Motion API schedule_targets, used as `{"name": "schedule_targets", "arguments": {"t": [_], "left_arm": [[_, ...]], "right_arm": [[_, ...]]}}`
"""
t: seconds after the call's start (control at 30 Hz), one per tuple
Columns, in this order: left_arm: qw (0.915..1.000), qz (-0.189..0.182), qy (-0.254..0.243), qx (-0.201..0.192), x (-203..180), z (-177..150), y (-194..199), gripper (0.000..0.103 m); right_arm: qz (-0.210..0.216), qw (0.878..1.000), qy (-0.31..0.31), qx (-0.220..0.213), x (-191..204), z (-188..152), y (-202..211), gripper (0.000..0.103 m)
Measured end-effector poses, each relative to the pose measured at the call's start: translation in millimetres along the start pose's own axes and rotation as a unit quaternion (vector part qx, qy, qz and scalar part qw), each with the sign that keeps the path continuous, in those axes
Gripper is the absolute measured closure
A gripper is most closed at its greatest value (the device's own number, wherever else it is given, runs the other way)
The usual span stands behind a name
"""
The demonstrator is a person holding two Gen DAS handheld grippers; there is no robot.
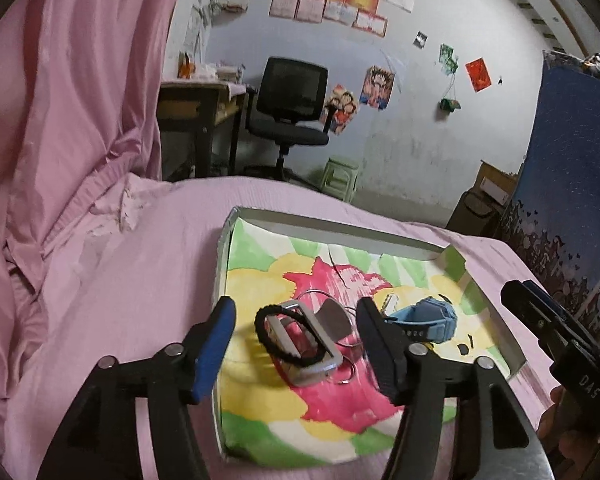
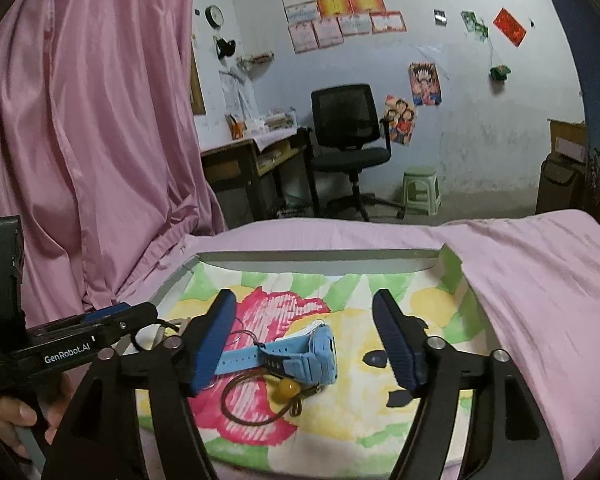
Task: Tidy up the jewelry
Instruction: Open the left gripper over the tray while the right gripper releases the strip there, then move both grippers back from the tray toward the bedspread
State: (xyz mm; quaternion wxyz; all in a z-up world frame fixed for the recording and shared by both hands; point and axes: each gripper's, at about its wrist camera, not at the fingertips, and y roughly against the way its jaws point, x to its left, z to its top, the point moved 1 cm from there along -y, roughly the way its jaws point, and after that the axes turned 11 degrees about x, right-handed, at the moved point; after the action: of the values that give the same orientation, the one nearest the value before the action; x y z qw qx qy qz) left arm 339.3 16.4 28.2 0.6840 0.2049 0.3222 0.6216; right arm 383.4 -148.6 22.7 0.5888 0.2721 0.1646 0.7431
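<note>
A shallow box [image 1: 340, 236] with a flower-painted floor lies on the pink bed. In it lie a black hair tie [image 1: 288, 332] over a grey buckle-shaped frame [image 1: 312, 368], thin metal rings [image 1: 346, 372], and a light blue watch [image 1: 428, 318]. My left gripper [image 1: 296, 344] is open and empty, its fingers on either side of the hair tie and frame. In the right wrist view the blue watch [image 2: 292, 354] lies beside a brown cord with an amber bead [image 2: 286, 392]. My right gripper [image 2: 304, 344] is open and empty above the watch.
Pink bedding [image 1: 120, 280] surrounds the box, and a pink curtain [image 1: 72, 100] hangs at the left. A blue patterned panel [image 1: 572, 200] stands at the right. Beyond the bed are a desk [image 2: 252, 160], an office chair [image 2: 348, 140] and a green stool [image 2: 420, 190].
</note>
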Motion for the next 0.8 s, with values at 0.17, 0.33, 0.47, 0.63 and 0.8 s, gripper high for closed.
{"name": "schedule_targets", "arguments": {"t": [0.17,0.33,0.47,0.63,0.8], "left_arm": [[0.9994,0.007,-0.006,-0.033,-5,-15,23,0.023],[0.9982,0.007,-0.014,-0.058,-12,-29,45,0.015],[0.9971,0.008,-0.019,-0.073,-17,-41,62,0.012],[0.9959,0.005,-0.034,-0.084,-23,-58,77,0.011],[0.9947,0.003,-0.053,-0.087,-32,-77,91,0.011]], "right_arm": [[-0.005,1.0,0.008,-0.024,2,-10,24,0.026],[-0.011,0.999,0.011,-0.043,1,-20,48,0.015],[-0.011,0.999,0.008,-0.052,-2,-27,65,0.01],[-0.02,0.998,0.017,-0.061,-3,-39,89,0.01],[-0.024,0.997,0.025,-0.063,-3,-53,110,0.01]]}}
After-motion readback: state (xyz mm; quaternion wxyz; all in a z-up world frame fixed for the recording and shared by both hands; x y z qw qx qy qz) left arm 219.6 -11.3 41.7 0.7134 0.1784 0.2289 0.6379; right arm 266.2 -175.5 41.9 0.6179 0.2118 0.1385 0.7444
